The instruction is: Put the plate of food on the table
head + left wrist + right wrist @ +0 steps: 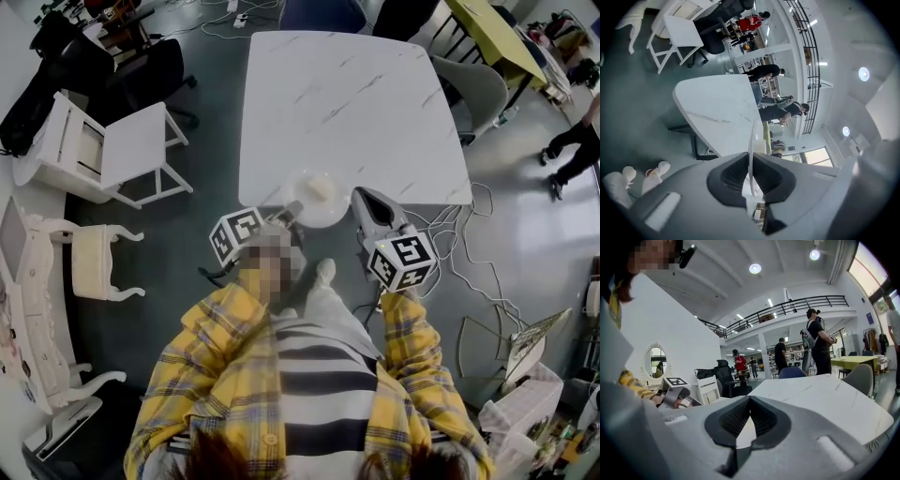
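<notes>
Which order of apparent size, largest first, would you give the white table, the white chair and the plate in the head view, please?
1. white table
2. white chair
3. plate
No near ties.

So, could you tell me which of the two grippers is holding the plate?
The left gripper: the rim of the plate stands edge-on between its shut jaws. The right gripper has its jaws together with nothing between them.

The head view looks steeply down from above the person (319, 394) onto the white tabletop (356, 112). The left gripper view rides close behind the left hand-held gripper (751, 157), rolled sideways, facing across that tabletop. The right gripper view sits level behind the right hand-held gripper (750, 399), facing likewise. All three share the tabletop.
</notes>
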